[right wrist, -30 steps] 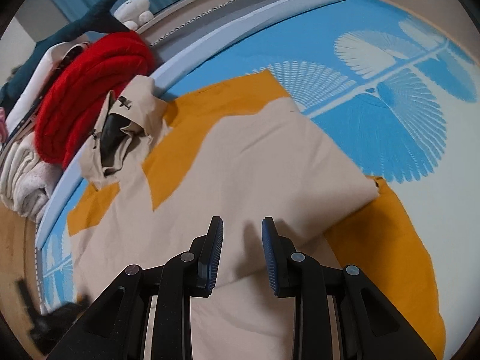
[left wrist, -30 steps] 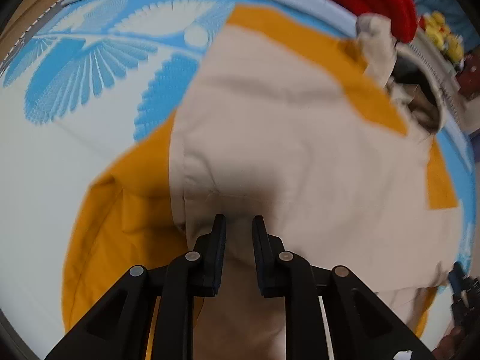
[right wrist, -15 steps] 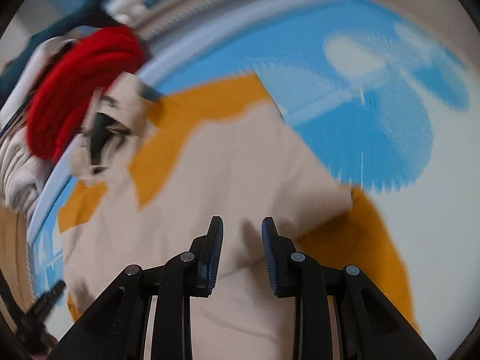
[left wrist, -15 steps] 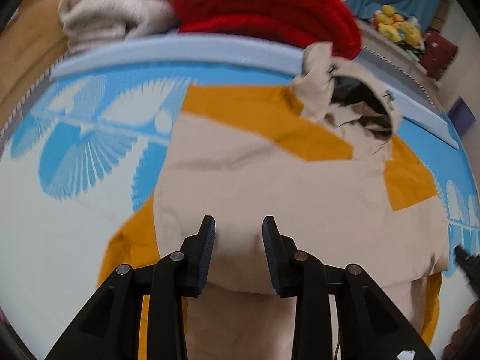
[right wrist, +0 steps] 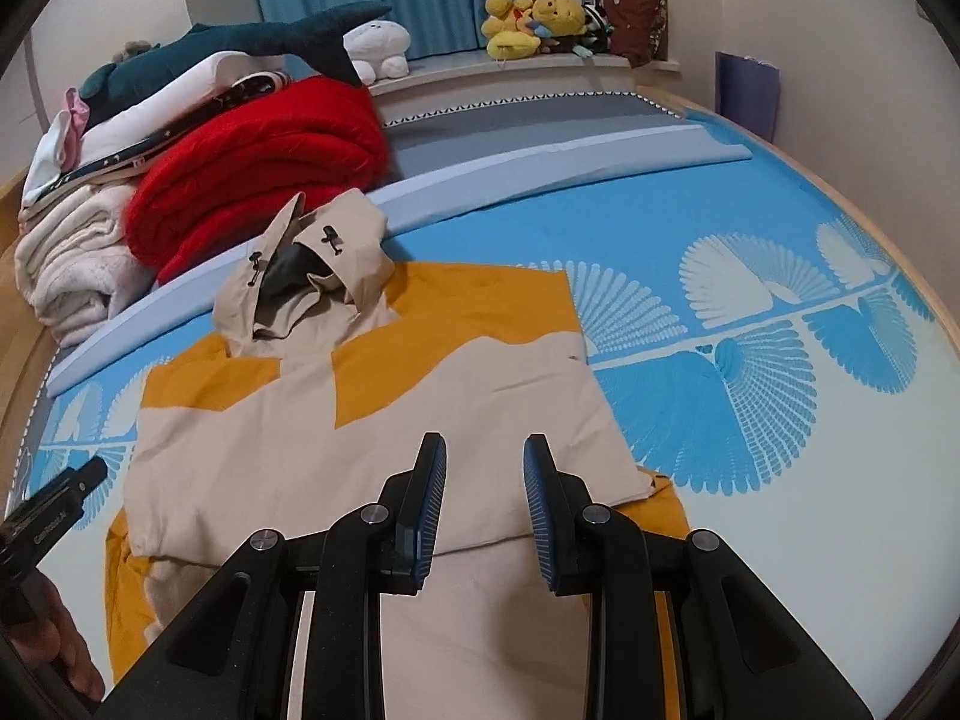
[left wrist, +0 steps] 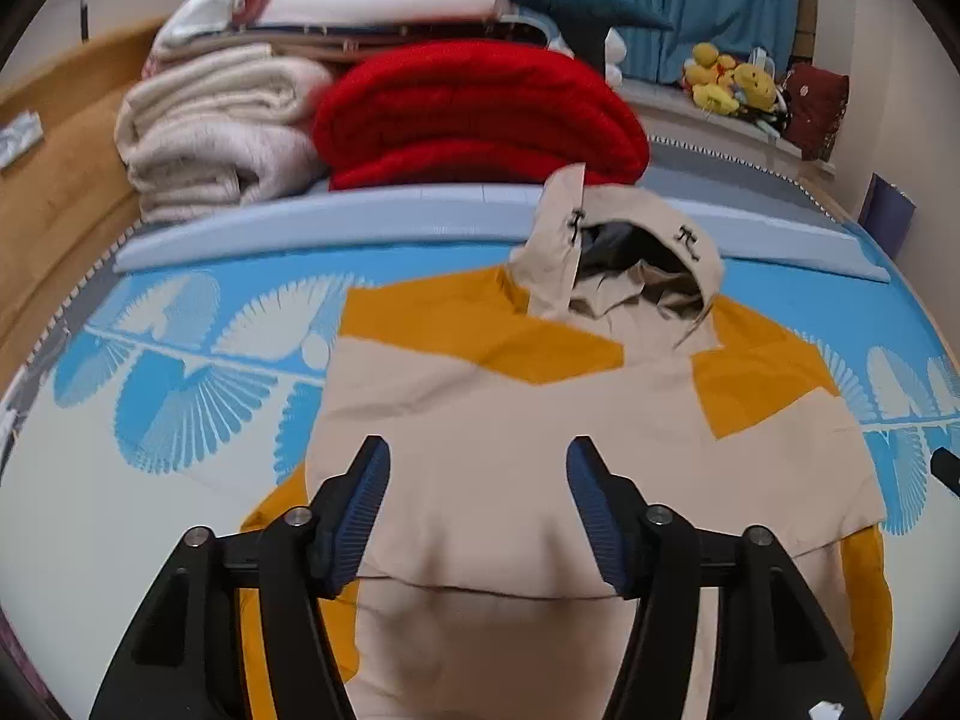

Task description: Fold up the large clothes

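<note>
A beige and mustard hooded jacket (left wrist: pixel 540 420) lies flat on the blue and white patterned bed cover (left wrist: pixel 180 408), sleeves folded in, hood (left wrist: pixel 624 264) at the far end. It also shows in the right wrist view (right wrist: pixel 372 426), hood (right wrist: pixel 300 276) toward the folded blankets. My left gripper (left wrist: pixel 477 498) is wide open and empty above the jacket's lower half. My right gripper (right wrist: pixel 485 507) is open and empty, held above the jacket's lower right part. The left gripper's tip (right wrist: pixel 60 504) shows at the left edge of the right wrist view.
A folded red blanket (left wrist: pixel 474 114) and cream blankets (left wrist: pixel 210 132) are stacked beyond the hood, with a shark plush (right wrist: pixel 240 42) on top. Yellow plush toys (right wrist: pixel 528 18) sit on the far ledge. A pale blue bolster (right wrist: pixel 540 162) crosses the bed.
Both grippers have lifted and drawn back from the jacket. The left gripper has let go of the cloth and opened wide; the right has opened a little more.
</note>
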`<state>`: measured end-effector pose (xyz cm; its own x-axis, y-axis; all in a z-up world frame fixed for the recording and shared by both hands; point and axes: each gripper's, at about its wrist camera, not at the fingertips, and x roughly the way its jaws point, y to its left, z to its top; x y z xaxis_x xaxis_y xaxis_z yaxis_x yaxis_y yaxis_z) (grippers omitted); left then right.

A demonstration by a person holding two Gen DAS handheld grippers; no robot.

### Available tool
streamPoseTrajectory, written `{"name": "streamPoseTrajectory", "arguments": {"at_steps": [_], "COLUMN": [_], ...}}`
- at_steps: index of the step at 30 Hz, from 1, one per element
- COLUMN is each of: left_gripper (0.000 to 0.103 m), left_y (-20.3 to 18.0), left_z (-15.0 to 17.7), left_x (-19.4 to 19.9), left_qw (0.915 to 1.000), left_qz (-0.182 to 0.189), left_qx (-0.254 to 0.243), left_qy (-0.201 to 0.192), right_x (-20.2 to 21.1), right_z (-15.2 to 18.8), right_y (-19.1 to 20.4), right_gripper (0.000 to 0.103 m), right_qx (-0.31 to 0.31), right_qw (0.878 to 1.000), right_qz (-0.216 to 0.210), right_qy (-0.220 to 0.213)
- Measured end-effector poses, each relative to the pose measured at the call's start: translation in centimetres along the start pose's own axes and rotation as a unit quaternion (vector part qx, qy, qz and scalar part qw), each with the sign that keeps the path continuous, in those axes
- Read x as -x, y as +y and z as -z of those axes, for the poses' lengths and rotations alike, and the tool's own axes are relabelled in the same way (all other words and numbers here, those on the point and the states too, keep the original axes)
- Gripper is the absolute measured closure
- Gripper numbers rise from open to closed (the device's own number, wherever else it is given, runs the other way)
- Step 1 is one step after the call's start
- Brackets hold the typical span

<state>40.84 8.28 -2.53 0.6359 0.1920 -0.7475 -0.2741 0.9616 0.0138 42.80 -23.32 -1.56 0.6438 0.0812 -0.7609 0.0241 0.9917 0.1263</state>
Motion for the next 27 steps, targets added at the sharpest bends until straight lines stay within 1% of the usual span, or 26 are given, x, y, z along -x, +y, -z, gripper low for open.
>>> {"name": "streamPoseTrajectory", "arguments": {"at_steps": [2,6,10,14,18,21,23,25,27], "left_gripper": [0.043,0.043,0.044,0.044,0.044,0.046,0.046,0.046,0.046], "left_y": [-0.7,-1.5,-2.0,-2.3,-2.4,-1.8,-2.0,-2.3,-3.2], "left_z": [-0.4,-1.2,-1.9,-2.5,-3.4,-5.4,-7.2,-9.2,-11.7], "left_x": [0.5,0.6,0.1,-1.2,-3.2,-5.9,-7.7,-9.7,-12.1], "left_qw": [0.9999,0.9997,0.9990,0.9985,0.9984,0.9976,0.9977,0.9980,0.9987], "left_qz": [-0.013,-0.022,-0.040,-0.032,-0.036,-0.020,-0.009,-0.001,0.002], "left_qx": [0.001,0.011,0.021,0.042,0.036,0.053,0.050,0.045,0.028], "left_qy": [-0.008,-0.008,-0.004,0.013,0.025,0.041,0.045,0.045,0.042], "right_x": [0.2,0.6,0.7,0.5,0.5,0.1,-0.4,-0.9,-1.2], "right_z": [0.1,0.0,-0.2,-0.5,-1.2,-1.5,-1.4,-1.4,-1.3], "right_y": [0.0,0.2,0.2,0.5,0.7,0.4,0.2,0.0,-0.2], "right_gripper": [0.075,0.075,0.075,0.075,0.075,0.075,0.076,0.085,0.086], "right_qx": [0.002,0.009,0.016,0.035,0.049,0.044,0.041,0.041,0.041], "right_qw": [1.000,1.000,1.000,0.999,0.998,0.998,0.999,0.999,0.999], "right_qz": [0.000,0.001,0.002,0.012,0.016,0.017,0.017,0.018,0.017], "right_qy": [-0.002,-0.008,-0.016,-0.023,-0.037,-0.036,-0.028,-0.021,-0.017]}}
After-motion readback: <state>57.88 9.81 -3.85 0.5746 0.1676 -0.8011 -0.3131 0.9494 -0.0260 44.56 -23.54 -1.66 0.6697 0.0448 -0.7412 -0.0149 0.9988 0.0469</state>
